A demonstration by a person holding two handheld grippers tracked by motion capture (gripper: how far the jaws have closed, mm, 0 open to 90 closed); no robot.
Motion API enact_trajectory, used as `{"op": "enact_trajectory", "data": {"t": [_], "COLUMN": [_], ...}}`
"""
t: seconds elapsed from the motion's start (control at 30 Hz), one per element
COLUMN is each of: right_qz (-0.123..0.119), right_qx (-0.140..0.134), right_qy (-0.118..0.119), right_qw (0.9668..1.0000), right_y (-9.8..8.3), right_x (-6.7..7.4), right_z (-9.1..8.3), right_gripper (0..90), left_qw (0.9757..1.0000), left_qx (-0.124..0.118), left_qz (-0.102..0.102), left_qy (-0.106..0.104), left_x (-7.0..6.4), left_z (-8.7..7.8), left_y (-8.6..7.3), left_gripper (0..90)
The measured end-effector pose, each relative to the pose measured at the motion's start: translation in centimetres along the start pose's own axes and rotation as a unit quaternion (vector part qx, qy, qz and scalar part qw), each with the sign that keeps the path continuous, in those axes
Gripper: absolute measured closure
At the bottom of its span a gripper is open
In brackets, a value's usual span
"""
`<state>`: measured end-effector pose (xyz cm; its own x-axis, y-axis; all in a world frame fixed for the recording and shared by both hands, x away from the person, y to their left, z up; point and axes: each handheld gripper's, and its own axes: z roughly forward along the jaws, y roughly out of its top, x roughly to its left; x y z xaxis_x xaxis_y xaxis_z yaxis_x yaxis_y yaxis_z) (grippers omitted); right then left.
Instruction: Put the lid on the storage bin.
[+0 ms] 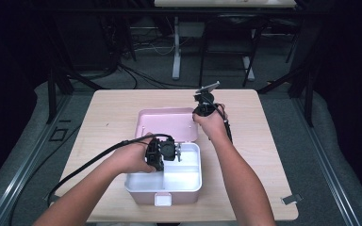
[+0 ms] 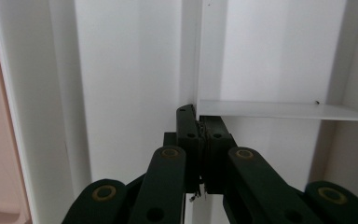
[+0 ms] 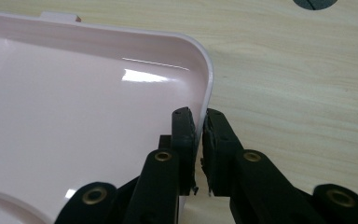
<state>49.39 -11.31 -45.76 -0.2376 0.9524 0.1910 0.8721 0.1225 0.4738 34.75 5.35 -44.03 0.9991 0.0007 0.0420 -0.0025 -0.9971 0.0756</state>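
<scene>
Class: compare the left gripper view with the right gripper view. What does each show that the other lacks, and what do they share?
Left gripper view: the white box interior and its thin divider, with the left hand-held gripper shut on the divider's edge.

Right gripper view: the pink lid, the wooden table, and the right hand-held gripper closed on the lid's rim.

Both: a pair of black jaws rising from the bottom, pinching a thin plastic edge.
</scene>
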Motion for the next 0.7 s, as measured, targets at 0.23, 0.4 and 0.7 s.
{"op": "enact_trajectory", "data": {"t": [0.23, 0.4, 0.7], "right_qz": [-0.001, -0.003, -0.016], "right_qx": [-0.019, -0.036, -0.075], "right_qy": [0.006, 0.014, 0.015], "right_qw": [0.9998, 0.9993, 0.9970], "right_y": [0.1, 0.1, -0.6], "right_x": [0.2, 0.3, 0.8], "right_z": [-1.6, -2.9, -4.7], "right_gripper": [85.2, 85.9, 86.6], "left_qw": [1.0000, 1.0000, 1.0000], "left_qx": [-0.001, 0.000, 0.000], "left_qz": [-0.001, 0.001, 0.000], "left_qy": [-0.001, -0.001, -0.002], "left_x": [0.0, 0.0, 0.1], "left_z": [0.0, 0.0, 0.0], "left_y": [0.0, 0.0, 0.0], "left_gripper": [88.1, 88.1, 88.1]}}
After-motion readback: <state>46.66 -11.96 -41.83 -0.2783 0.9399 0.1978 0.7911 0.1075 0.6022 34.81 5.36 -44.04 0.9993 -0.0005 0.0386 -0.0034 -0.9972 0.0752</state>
